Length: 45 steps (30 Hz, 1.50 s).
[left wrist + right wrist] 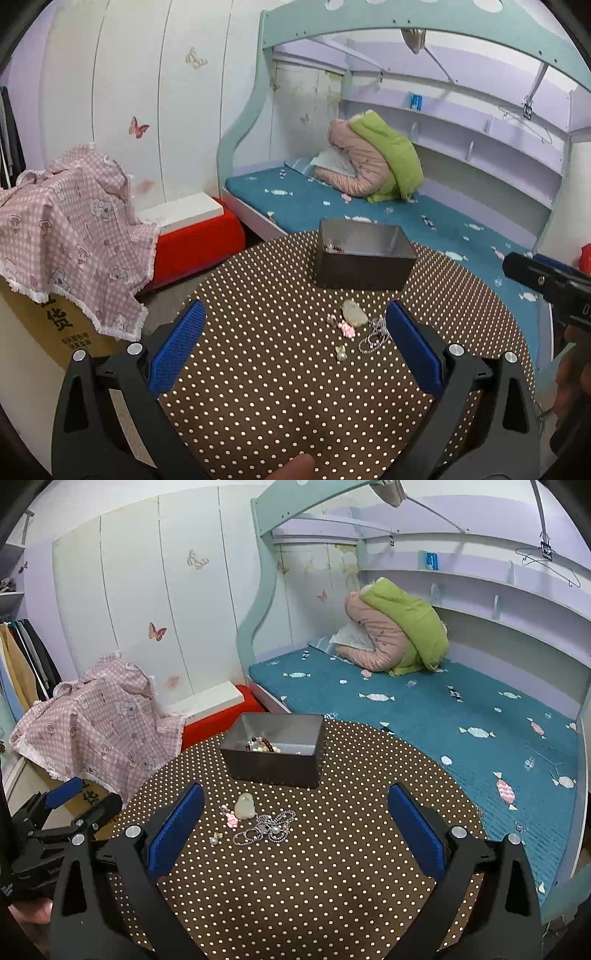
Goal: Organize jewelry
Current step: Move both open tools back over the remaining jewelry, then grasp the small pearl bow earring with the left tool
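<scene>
Looking past both grippers, I see the bed (424, 709) behind, then the dotted table (332, 867) under my tools. On the table's far side stands the dark box (275, 768), open on top, with beads (260, 745) lying inside against its near wall. Nearer to me, loose jewelry sits in a small cluster on the cloth: a silver chain (264, 829) coiled in loops, a pale jade pendant (246, 806) just beyond it, a pink charm (232, 819) beside the pendant, and a tiny pearl piece (215, 839), which may be an earring; too small for me to tell. My left gripper (293, 343) hangs spread wide above the cluster, the chain (375, 334) just beside one blue pad, touching nothing. My right gripper (295, 827) is likewise spread wide and empty, the cluster lying between its fingers in view.
</scene>
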{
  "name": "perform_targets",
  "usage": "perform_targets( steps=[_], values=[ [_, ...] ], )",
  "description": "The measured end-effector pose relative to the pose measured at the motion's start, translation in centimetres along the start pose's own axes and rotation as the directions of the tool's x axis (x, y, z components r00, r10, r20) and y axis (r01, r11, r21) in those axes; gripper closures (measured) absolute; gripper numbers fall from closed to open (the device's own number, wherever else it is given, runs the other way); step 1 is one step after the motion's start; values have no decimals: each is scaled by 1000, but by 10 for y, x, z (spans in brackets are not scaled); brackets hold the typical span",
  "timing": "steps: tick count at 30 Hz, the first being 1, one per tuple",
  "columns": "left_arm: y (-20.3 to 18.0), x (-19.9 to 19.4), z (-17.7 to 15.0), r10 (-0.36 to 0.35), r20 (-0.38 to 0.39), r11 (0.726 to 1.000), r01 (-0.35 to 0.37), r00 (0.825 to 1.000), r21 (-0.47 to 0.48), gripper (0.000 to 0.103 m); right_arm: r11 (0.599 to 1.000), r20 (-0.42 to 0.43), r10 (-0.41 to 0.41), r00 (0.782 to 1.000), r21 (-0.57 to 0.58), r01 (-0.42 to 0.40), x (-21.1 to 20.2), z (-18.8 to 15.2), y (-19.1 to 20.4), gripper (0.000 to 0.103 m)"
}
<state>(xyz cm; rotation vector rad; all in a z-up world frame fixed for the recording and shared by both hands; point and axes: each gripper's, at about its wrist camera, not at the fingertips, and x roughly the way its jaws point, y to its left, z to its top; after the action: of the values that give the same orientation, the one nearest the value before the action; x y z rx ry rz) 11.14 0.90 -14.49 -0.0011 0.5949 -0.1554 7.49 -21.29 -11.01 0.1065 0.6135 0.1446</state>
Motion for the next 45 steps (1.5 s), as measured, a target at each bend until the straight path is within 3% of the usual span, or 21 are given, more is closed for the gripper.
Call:
perform_targets(
  steps=[7,21,22,23,27,30,32,33,37,41,45],
  values=[
    [-17,40,-24,2,-98,999,3,995,55,5,1000,-69,-3,998,14,4,23,-15,-7,7],
    [-28,130,-51,16,-285,998,1,958,61,7,999,-183,10,983,42,-3,64,-33,-20,7],
    [-29,133,-52,13,-294,998,7,956,64,13,999,-188,12,982,43,-4,66,-33,-20,7],
    [-31,137,-52,6,-309,998,15,951,67,27,999,-190,13,982,43,-4,67,-34,-20,7],
    [-37,143,-53,-10,-318,996,37,948,77,41,999,-208,18,978,42,-9,75,-35,-20,7],
    [-40,143,-52,-36,-314,995,64,949,82,60,999,-236,25,971,32,-18,86,-36,-16,7],
    [-43,142,-52,-51,-315,994,80,948,80,84,999,-251,31,967,21,-27,95,-38,-13,7],
    [-42,142,-52,-71,-319,993,98,945,67,90,999,-263,42,964,13,-40,100,-39,-10,7],
    [-35,137,-52,-94,-316,993,112,944,38,91,994,-302,96,949,-26,-109,116,-42,8,13],
    [-21,129,-53,-93,-307,995,102,947,13,91,986,-343,139,929,-39,-161,127,-48,24,44],
    [-6,120,-51,-86,-290,996,89,953,-5,91,985,-353,150,924,-26,-170,131,-54,32,55]
  ],
)
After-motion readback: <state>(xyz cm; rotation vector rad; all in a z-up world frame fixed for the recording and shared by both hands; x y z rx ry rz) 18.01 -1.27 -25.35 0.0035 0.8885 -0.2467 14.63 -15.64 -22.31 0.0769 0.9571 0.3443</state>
